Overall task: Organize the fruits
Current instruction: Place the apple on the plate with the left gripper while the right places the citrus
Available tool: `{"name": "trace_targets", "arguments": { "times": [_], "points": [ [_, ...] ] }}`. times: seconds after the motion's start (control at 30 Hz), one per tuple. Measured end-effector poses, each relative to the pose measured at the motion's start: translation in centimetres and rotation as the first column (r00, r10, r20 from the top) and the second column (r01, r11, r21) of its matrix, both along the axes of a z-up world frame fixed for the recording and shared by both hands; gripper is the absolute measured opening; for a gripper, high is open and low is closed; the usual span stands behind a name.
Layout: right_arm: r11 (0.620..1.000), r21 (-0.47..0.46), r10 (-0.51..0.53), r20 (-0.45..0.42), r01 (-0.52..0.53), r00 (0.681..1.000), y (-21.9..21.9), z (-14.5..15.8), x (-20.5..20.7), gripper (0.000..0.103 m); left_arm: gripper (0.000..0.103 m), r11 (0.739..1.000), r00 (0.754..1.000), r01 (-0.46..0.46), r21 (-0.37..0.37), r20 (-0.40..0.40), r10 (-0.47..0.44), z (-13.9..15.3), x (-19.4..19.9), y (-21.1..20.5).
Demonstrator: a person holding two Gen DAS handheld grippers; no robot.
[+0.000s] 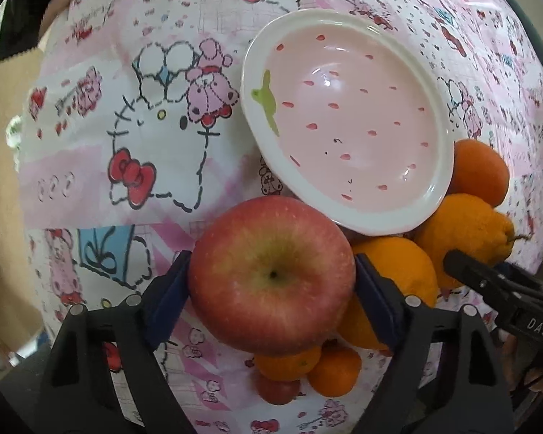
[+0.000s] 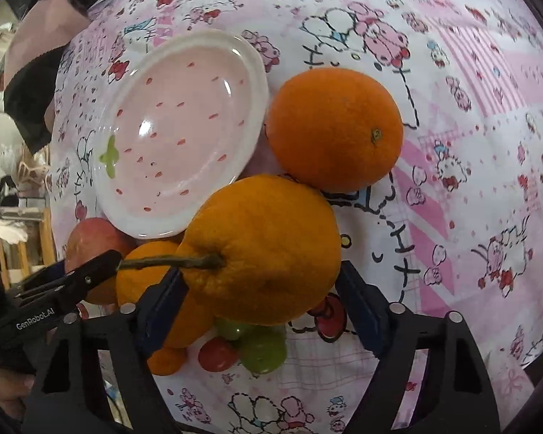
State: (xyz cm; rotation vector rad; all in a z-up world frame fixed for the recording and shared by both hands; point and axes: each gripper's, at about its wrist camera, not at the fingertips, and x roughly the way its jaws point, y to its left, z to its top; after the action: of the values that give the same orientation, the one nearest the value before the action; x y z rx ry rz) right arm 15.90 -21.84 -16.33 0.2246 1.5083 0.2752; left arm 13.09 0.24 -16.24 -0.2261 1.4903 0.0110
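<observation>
Reading "GenRobot.AI" on left tongs point(image 2: 90, 271) gripping apple point(image 1: 271, 275).

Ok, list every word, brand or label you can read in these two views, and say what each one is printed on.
"GenRobot.AI": white print on the black body of the left gripper, seen in the right wrist view.
"DAS": white letters on the right gripper, cut off at the frame edge in the left wrist view.
The tablecloth carries cartoon drawings only; no readable words.
</observation>
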Motion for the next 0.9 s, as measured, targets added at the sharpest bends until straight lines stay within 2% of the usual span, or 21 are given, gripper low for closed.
{"name": "trace_targets", "arguments": {
  "times": [0.13, 0.33, 0.43, 0.53, 0.67, 0.9],
  "points": [
    [1.000, 0.019, 0.015, 0.047, -0.015, 0.999, -0.3, 1.1, -0.7, 0.076, 0.083, 1.000, 0.999, 0.015, 0.019, 0.048, -0.016, 1.1, -0.1, -0.2],
    [0.995, 0.103, -0.002, 0.167, -0.015, 0.986, -0.8, 4.8, -1.2, 0.075, 0.083, 0.998, 0.983, 0.033, 0.057, 0.180, -0.043, 4.8, -0.3, -0.3],
    [0.990, 0.144, -0.022, 0.202, -0.007, 0.979, -0.9, 6.3, -0.3, 0.075, 0.083, 0.998, 0.973, 0.034, 0.047, 0.226, -0.044, 6.3, 0.3, 0.0],
    [0.989, 0.148, -0.021, 0.215, -0.012, 0.976, 0.0, 6.9, 1.2, 0.075, 0.083, 0.996, 0.963, 0.069, 0.052, 0.257, -0.080, 7.0, 1.9, -0.3],
    [0.989, 0.148, -0.027, 0.217, -0.005, 0.976, 1.2, 6.4, 4.4, 0.075, 0.083, 0.991, 0.954, 0.122, 0.052, 0.268, -0.131, 6.4, 4.1, -1.3],
    [0.993, 0.119, -0.022, 0.203, -0.002, 0.979, 2.2, 3.9, 9.1, 0.075, 0.083, 0.960, 0.932, 0.237, 0.148, 0.245, -0.268, 3.7, 7.4, -3.4]
  ]
}}
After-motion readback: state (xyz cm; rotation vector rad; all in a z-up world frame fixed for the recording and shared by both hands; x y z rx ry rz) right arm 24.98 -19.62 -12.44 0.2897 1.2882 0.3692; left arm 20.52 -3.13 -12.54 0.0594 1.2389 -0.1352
